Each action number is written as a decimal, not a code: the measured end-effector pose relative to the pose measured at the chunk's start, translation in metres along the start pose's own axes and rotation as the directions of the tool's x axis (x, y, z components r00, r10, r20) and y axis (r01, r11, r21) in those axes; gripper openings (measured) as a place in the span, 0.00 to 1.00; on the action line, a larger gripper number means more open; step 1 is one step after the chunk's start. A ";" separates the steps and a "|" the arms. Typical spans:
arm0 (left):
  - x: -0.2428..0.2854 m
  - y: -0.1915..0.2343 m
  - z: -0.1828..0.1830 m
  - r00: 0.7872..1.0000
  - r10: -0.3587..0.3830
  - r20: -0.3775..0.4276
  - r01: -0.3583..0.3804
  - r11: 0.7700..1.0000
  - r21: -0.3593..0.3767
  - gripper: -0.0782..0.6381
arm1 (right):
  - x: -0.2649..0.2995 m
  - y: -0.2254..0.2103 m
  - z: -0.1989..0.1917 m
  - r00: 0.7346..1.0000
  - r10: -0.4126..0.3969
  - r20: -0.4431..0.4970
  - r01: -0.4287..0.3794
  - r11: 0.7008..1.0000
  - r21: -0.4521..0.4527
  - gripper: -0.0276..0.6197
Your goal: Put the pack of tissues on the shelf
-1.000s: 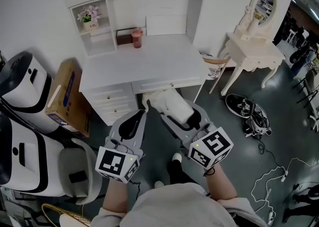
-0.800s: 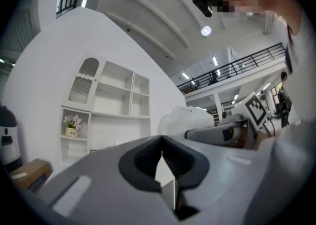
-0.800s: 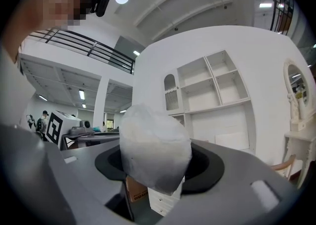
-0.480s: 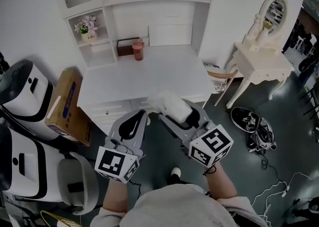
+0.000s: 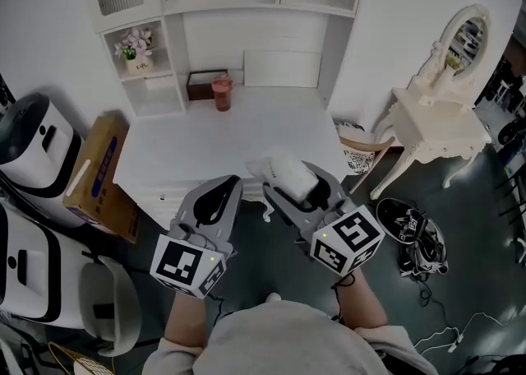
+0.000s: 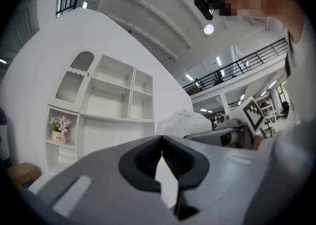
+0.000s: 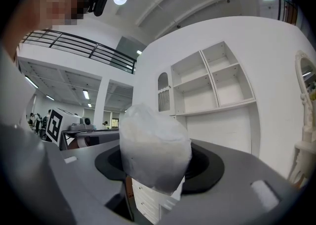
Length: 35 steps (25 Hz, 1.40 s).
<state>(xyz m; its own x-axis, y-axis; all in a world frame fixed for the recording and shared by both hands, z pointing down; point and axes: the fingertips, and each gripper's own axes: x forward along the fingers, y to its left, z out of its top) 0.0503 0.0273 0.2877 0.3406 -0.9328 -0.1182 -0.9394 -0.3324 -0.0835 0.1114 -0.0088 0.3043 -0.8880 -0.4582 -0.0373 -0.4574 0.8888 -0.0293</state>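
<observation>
Jaws of my right gripper (image 5: 289, 191) grip the soft white plastic pack of tissues (image 5: 283, 169), holding it high over the near edge of the white wooden desk (image 5: 205, 139), I think so it can reach the white open shelf unit (image 5: 246, 3) behind. My left gripper (image 5: 223, 196), just beside, has its jaws together and empty; dark grey floor (image 5: 477, 225) lies below.

The left tool (image 5: 223, 191) and right tool (image 5: 289, 188) have advanced to the tabletop (image 5: 205, 135) (its front edge). The pack of tissues (image 5: 283, 169) now overlaps it.
</observation>
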 end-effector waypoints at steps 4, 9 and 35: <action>0.017 -0.001 -0.009 1.000 0.028 -0.008 -0.028 0.999 -0.020 0.11 | 0.003 -0.024 -0.005 0.999 0.032 -0.001 -0.032 0.998 0.048 0.47; 0.031 0.017 -0.024 0.997 0.057 -0.043 -0.058 0.998 -0.019 0.11 | 0.022 -0.038 -0.015 0.998 0.061 -0.004 -0.060 0.994 0.095 0.47; 0.103 0.200 -0.033 0.996 -0.088 -0.035 0.087 0.996 -0.016 0.11 | 0.201 -0.076 -0.007 0.996 -0.093 0.006 0.092 0.992 0.087 0.47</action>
<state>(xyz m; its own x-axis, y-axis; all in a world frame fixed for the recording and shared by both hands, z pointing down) -0.1037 -0.1404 0.2917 0.4199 -0.9043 -0.0762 -0.9067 -0.4145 -0.0773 -0.0328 -0.1683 0.3064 -0.8414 -0.5389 -0.0407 -0.5313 0.8387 -0.1196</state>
